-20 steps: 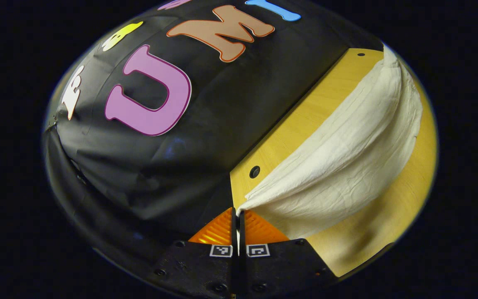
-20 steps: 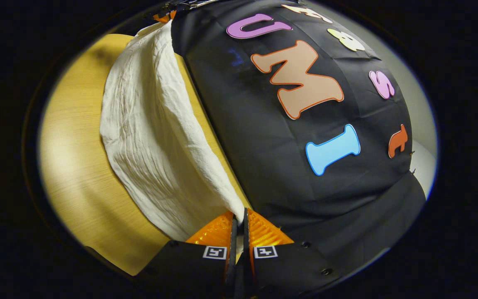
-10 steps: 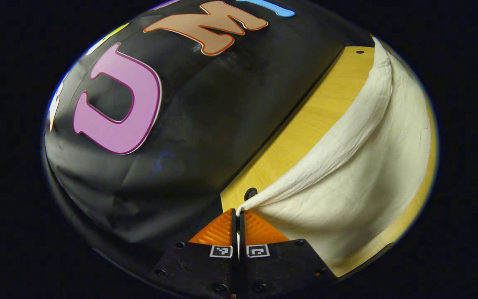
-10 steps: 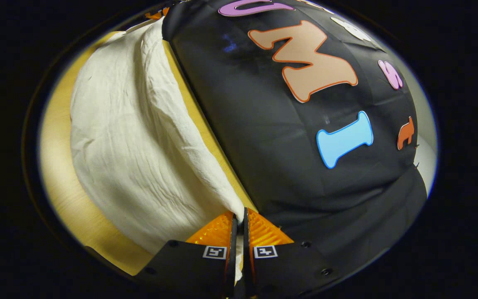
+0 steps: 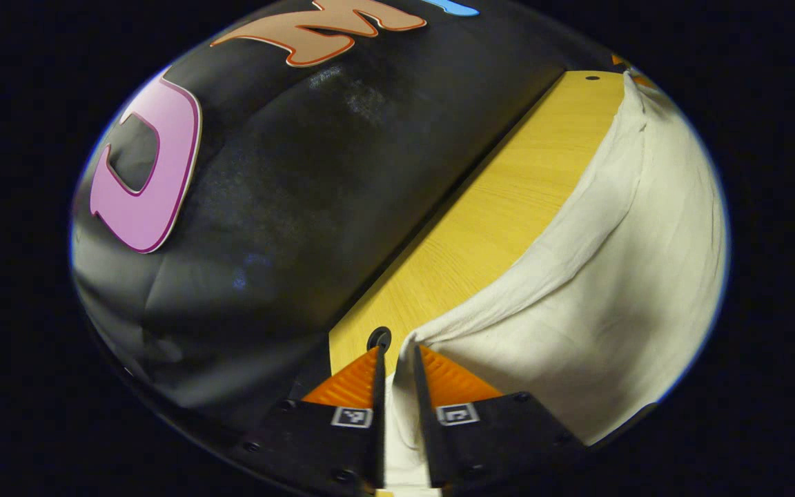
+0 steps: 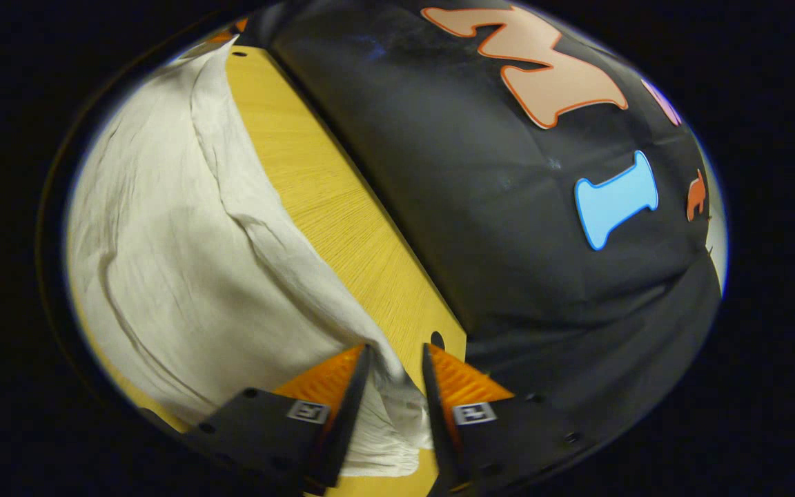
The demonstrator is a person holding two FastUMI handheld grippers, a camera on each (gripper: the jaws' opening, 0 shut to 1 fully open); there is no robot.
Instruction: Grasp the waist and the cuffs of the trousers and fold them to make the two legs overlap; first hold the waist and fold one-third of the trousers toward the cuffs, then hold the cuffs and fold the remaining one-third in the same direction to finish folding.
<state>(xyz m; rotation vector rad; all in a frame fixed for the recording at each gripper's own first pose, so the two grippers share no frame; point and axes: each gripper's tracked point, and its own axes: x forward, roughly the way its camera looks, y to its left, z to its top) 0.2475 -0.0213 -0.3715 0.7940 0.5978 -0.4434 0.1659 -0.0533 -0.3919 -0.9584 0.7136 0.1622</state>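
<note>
Cream cloth fills the right side of the left gripper view: the trousers (image 5: 618,276) lie on a yellow wooden table (image 5: 508,207), with one folded edge running from just ahead of the left gripper (image 5: 397,359) away toward the table's far end. That edge gives the garment's long axis as seen from this tool, roughly parallel to the table's back edge where the black wall cloth (image 5: 315,207) meets it. The left gripper's fingers stand slightly apart, with a strip of cloth lying in the gap between them; whether either finger presses on the cloth cannot be told, but the two are not clamped together. A small round hole (image 5: 379,339) in the tabletop sits just beyond the fingertips.

In the right gripper view the same trousers (image 6: 183,276) spread to the left, their raised edge running from the right gripper (image 6: 396,359) up toward the table's (image 6: 328,193) far corner. The right gripper's fingers are spread wider, and a bunched corner of cloth lies loose between them, touching neither clearly. Another hole (image 6: 437,339) in the table lies just ahead of the tips.

Judging from this, each gripper sits at one end of the same long edge, so the garment stretches between them. The coming move probably turns on pulling straight back off that edge without dragging it.
</note>
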